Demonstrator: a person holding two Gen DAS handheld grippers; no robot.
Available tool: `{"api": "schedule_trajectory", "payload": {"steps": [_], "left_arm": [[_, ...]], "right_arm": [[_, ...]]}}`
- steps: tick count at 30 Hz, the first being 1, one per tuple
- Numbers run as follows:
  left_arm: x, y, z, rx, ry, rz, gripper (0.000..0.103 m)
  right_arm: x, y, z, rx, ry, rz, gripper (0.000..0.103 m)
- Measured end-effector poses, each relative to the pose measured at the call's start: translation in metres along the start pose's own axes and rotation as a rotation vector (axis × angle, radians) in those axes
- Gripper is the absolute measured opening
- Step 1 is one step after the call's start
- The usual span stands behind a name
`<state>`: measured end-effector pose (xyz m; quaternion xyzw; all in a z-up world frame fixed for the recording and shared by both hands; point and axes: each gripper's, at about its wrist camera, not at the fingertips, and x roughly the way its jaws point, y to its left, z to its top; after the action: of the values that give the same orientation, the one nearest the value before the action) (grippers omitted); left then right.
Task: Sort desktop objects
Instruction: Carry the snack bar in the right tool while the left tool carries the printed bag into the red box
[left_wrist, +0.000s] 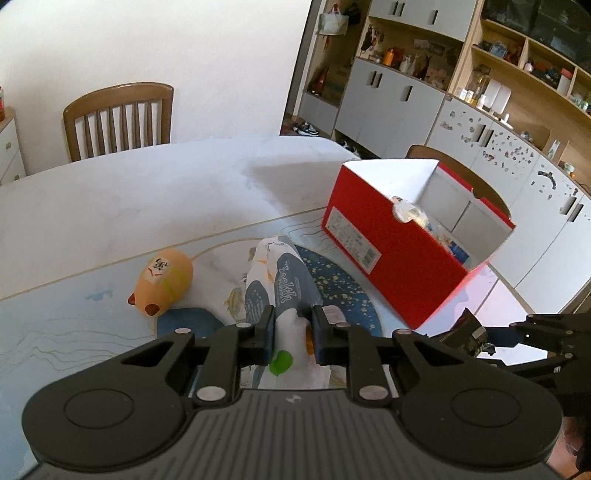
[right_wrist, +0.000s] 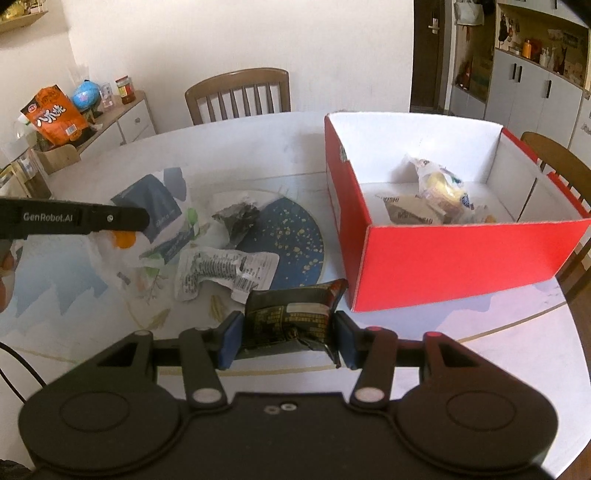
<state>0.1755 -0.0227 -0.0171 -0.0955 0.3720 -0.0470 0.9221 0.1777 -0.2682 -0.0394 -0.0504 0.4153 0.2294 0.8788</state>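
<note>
Red outside and white inside on the cardboard box (right_wrist: 458, 254), with a white printed label on one red side (left_wrist: 354, 240). Black, glossy, with small gold print and a white strip on the snack packet (right_wrist: 291, 321). White with grey-blue patches, a green dot and orange spots on the printed pouch (left_wrist: 280, 280). Orange-tan with a red snout tip and a white sticker on the pig-shaped toy (left_wrist: 164, 282). Dark blue speckled with gold on the round patch (right_wrist: 284, 236) of the pale blue table mat (left_wrist: 74, 325). White marbled on the table (left_wrist: 129, 192). Brown wood on the chair (right_wrist: 238, 94). Blue on the pads (right_wrist: 231, 339), black on the gripper bodies. Orange with white lettering on the bag (right_wrist: 53, 118) at the sideboard.
</note>
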Motion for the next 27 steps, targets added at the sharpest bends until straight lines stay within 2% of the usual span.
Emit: {"api": "schedule_trajectory", "payload": {"steps": [12, 27], "left_arm": [[-0.025, -0.023, 0.013, 0.01, -0.053, -0.055, 0.019], [-0.027, -0.044, 0.027, 0.001, -0.075, -0.073, 0.019]], "right_arm": [[-0.028, -0.016, 0.015, 0.003, -0.04, -0.018, 0.052], [-0.049, -0.055, 0.045, -0.01, -0.079, -0.029, 0.052]]}}
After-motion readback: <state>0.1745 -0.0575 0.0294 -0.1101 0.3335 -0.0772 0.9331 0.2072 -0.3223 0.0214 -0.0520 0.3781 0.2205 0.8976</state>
